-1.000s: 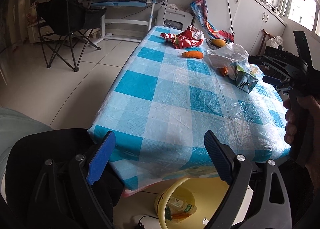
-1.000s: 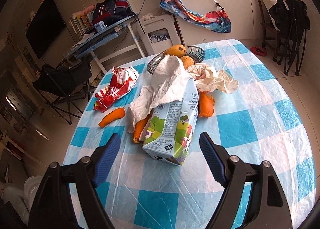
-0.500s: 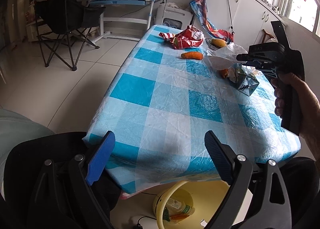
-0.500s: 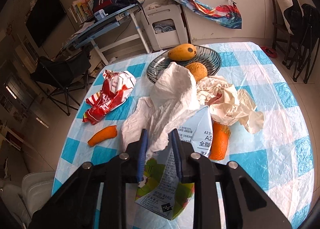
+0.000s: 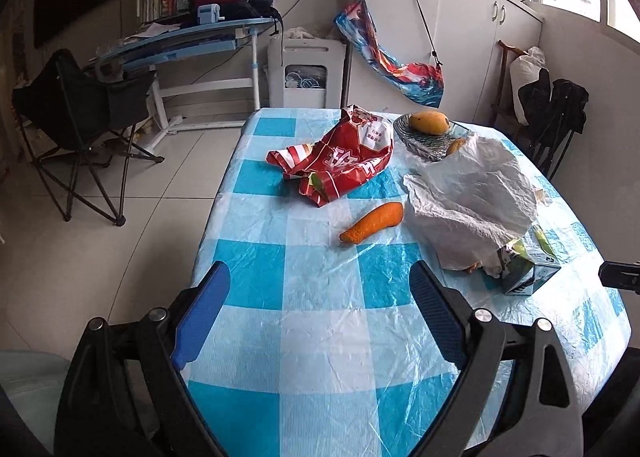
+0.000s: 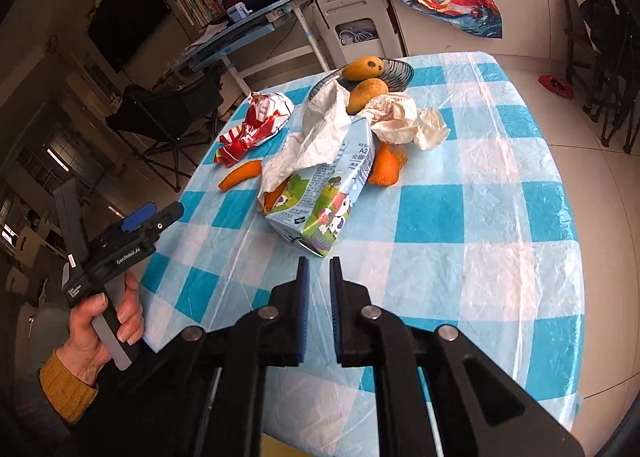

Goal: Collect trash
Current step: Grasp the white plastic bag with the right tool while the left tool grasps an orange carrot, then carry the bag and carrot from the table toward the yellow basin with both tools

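Around us is a lived-in room with a desk, a folding chair and white cupboards, and we stand at the near end of a table [image 5: 320, 337] under a blue and white checked plastic cover. All the trash sits towards the far half of that cover: a red snack bag [image 5: 344, 155] at the far left, a crumpled white plastic bag [image 5: 476, 193] draped over a milk carton [image 6: 324, 197], a wad of white paper [image 6: 404, 119] beyond it, and orange peel, one curl [image 5: 372, 223] lying alone between the red bag and the white one. A dish of mangoes [image 5: 428, 133] at the far end does not look like trash to us. Our left gripper [image 5: 320, 309] is spread wide and holds nothing, hovering over bare cover with the lone peel ahead and a little right of it. Our right gripper [image 6: 318, 277] has its fingers drawn narrow with only a slim gap, nothing between them, and the carton's bottom corner lies straight ahead, just beyond the tips. The carton's long axis runs away from us, tilted right, so its near end faces the right gripper. We judge the right hand the nearer one for the carton, though its fingers would have to spread first to take it.
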### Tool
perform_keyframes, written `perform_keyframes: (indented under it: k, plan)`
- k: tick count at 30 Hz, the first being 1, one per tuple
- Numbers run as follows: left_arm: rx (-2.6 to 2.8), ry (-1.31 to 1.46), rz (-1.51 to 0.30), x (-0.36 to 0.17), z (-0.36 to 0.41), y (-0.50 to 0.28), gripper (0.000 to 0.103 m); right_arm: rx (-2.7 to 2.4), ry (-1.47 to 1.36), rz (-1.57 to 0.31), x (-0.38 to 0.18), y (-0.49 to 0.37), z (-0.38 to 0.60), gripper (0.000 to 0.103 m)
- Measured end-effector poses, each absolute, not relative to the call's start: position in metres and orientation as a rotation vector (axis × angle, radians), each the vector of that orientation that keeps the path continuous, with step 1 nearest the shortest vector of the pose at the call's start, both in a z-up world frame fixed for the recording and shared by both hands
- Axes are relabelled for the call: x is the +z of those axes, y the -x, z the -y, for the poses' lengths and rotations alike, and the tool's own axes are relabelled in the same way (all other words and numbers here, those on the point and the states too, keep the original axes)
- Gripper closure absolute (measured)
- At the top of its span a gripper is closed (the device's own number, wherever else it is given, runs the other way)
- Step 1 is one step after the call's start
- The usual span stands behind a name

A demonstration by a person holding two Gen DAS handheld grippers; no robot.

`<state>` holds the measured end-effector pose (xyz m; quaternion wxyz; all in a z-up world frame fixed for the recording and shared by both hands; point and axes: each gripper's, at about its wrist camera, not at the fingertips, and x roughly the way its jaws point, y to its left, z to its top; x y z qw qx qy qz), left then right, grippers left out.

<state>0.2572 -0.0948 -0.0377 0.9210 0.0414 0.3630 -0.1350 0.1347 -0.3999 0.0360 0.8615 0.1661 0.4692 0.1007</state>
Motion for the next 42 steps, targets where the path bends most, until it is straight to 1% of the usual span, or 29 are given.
perform_keyframes:
  k: [2, 4, 5, 6, 8, 9, 10, 11, 12, 15, 20, 22, 23, 24, 25, 26, 27, 28, 29, 31, 32, 34, 35, 36, 38, 39, 40, 41, 42]
  plan:
    - [-0.286, -0.124, -0.743, -0.042, 0.108, -0.274, 0.015, 0.161, -0.305, -0.925, 0.046, -0.145, 0.397, 0.026]
    - [-0.288, -0.118, -0.770, -0.047, 0.115, -0.287, 0.015, 0.166, -0.233, -0.889, 0.054, -0.170, 0.387, 0.024]
    - [-0.291, -0.103, -0.780, -0.048, 0.115, -0.290, 0.015, 0.170, -0.186, -0.899, 0.053, -0.185, 0.378, 0.021]
    - [-0.290, -0.090, -0.783, -0.048, 0.114, -0.291, 0.015, 0.163, -0.131, -0.912, 0.050, -0.201, 0.369, 0.020]
    - [-0.294, -0.060, -0.774, -0.047, 0.108, -0.289, 0.015, 0.143, -0.030, -0.936, 0.038, -0.228, 0.352, 0.020]
    - [-0.302, -0.049, -0.772, -0.047, 0.106, -0.290, 0.015, 0.137, -0.007, -0.948, 0.032, -0.239, 0.345, 0.022]
    - [-0.311, -0.047, -0.772, -0.047, 0.105, -0.291, 0.015, 0.137, 0.004, -0.962, 0.025, -0.249, 0.340, 0.031]
    - [-0.320, -0.054, -0.775, -0.048, 0.106, -0.293, 0.015, 0.150, 0.001, -0.997, 0.017, -0.258, 0.338, 0.068]
    - [-0.329, -0.067, -0.777, -0.049, 0.107, -0.294, 0.015, 0.170, -0.025, -1.039, 0.010, -0.265, 0.337, 0.102]
    - [-0.362, -0.112, -0.771, -0.048, 0.116, -0.298, 0.015, 0.230, -0.112, -1.021, 0.013, -0.261, 0.344, 0.101]
    - [-0.404, -0.183, -0.767, -0.048, 0.139, -0.308, 0.016, 0.387, -0.305, -0.959, 0.050, -0.214, 0.362, 0.101]
    - [-0.428, -0.214, -0.775, -0.050, 0.149, -0.311, 0.021, 0.462, -0.350, -0.964, 0.060, -0.192, 0.370, 0.101]
    - [-0.440, -0.233, -0.787, -0.052, 0.155, -0.313, 0.030, 0.471, -0.334, -0.982, 0.062, -0.182, 0.370, 0.101]
    - [-0.455, -0.246, -0.805, -0.056, 0.160, -0.315, 0.042, 0.487, -0.312, -1.018, 0.058, -0.174, 0.369, 0.101]
    - [-0.468, -0.253, -0.824, -0.060, 0.164, -0.318, 0.050, 0.501, -0.281, -1.068, 0.051, -0.168, 0.367, 0.101]
    - [-0.469, -0.264, -0.853, -0.065, 0.168, -0.321, 0.071, 0.488, -0.238, -1.106, 0.043, -0.162, 0.365, 0.101]
    - [-0.454, -0.265, -0.855, -0.065, 0.168, -0.321, 0.082, 0.475, -0.212, -1.152, 0.032, -0.158, 0.365, 0.101]
    - [-0.465, -0.233, -0.855, -0.063, 0.165, -0.320, 0.087, 0.463, -0.196, -1.192, 0.023, -0.155, 0.365, 0.101]
    - [-0.475, -0.200, -0.867, -0.062, 0.162, -0.318, 0.089, 0.433, -0.158, -1.213, 0.015, -0.151, 0.364, 0.101]
    - [-0.473, -0.168, -0.876, -0.062, 0.154, -0.310, 0.090, 0.375, -0.074, -1.238, 0.005, -0.146, 0.359, 0.101]
    - [-0.476, -0.147, -0.890, -0.063, 0.149, -0.305, 0.090, 0.355, -0.059, -1.241, 0.003, -0.145, 0.357, 0.100]
    - [-0.475, -0.115, -0.905, -0.065, 0.137, -0.291, 0.090, 0.307, -0.031, -1.219, 0.006, -0.144, 0.354, 0.072]
    - [-0.472, -0.105, -0.909, -0.065, 0.132, -0.283, 0.090, 0.275, -0.012, -1.185, 0.011, -0.143, 0.352, 0.039]
    - [-0.468, -0.090, -0.914, -0.065, 0.125, -0.274, 0.090, 0.239, 0.011, -1.132, 0.019, -0.141, 0.349, 0.026]
    - [-0.455, -0.055, -0.919, -0.065, 0.112, -0.258, 0.090, 0.236, 0.040, -1.057, 0.032, -0.138, 0.341, 0.026]
    - [-0.448, -0.038, -0.920, -0.065, 0.107, -0.250, 0.090, 0.256, 0.056, -1.038, 0.034, -0.138, 0.335, 0.025]
    - [-0.442, -0.023, -0.920, -0.065, 0.102, -0.242, 0.090, 0.270, 0.091, -1.029, 0.036, -0.138, 0.325, 0.023]
    - [-0.439, -0.007, -0.920, -0.065, 0.097, -0.236, 0.090, 0.285, 0.151, -1.025, 0.037, -0.140, 0.312, 0.018]
    - [-0.437, 0.012, -0.920, -0.065, 0.092, -0.230, 0.090, 0.305, 0.223, -1.019, 0.036, -0.140, 0.300, 0.015]
